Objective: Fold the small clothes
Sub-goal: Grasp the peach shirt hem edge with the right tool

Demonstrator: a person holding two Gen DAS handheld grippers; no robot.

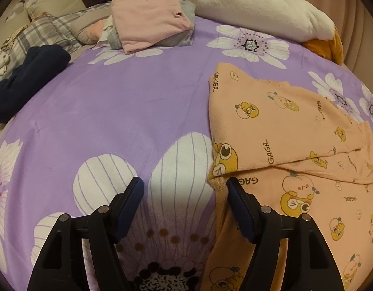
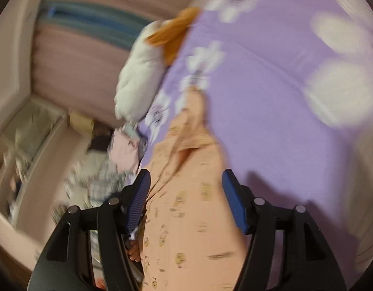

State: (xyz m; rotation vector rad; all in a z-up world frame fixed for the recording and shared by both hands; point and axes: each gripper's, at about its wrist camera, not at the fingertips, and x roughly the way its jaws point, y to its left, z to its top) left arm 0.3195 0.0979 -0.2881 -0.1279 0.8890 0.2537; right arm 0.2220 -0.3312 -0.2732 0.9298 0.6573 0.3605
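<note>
Left wrist view, peach cartoon-print garment (image 1: 283,131) partly folded on purple blanket (image 1: 125,101), both grippers' fingers spread, empty.

place: home bedroom | surface: bed under a purple flowered blanket (image 1: 128,101) | bedding: plaid pillow (image 1: 44,32), white plush pillow (image 1: 259,7) | backdrop: pink curtain (image 2: 89,55) | clutter: folded pink and grey clothes stack (image 1: 150,29) lay at the bed's far end

Both tongs gape: left tongs (image 1: 185,189) angled downward, right tongs (image 2: 185,181) nearer level.
</note>
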